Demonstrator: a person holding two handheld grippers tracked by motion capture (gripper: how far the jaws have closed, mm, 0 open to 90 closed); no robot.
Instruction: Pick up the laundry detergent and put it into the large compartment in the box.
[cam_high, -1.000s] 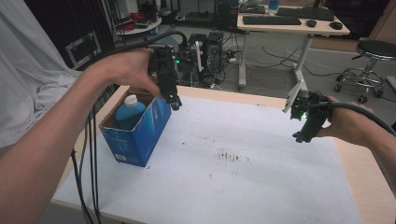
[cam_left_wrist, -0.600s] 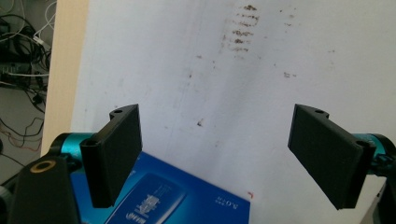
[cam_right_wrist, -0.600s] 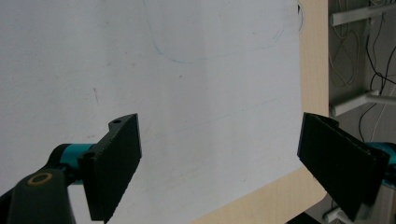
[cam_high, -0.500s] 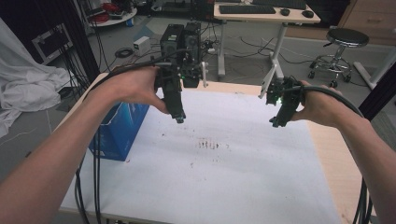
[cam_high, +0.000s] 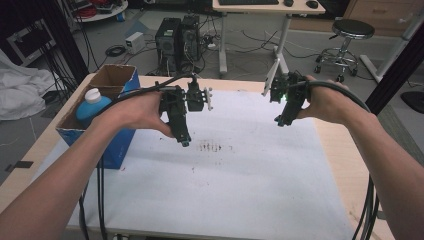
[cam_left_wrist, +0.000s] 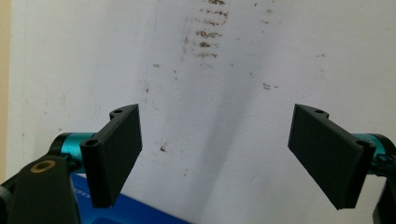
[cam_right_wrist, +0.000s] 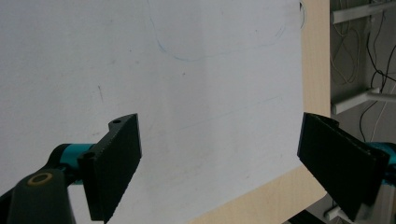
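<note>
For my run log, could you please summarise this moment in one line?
left gripper: open, empty | right gripper: open, empty | blue bottle: in cardboard box

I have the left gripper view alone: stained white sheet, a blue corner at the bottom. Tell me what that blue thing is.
Observer: A blue cardboard box at the table's left edge, its top open.
Operator: Report what's inside.
Observer: A blue bottle with a white cap sits in it, cap up.
Operator: Now give me the right claw.
Observer: The right claw hovers over the far right part of the white sheet, jaws wide apart, holding nothing.
</note>
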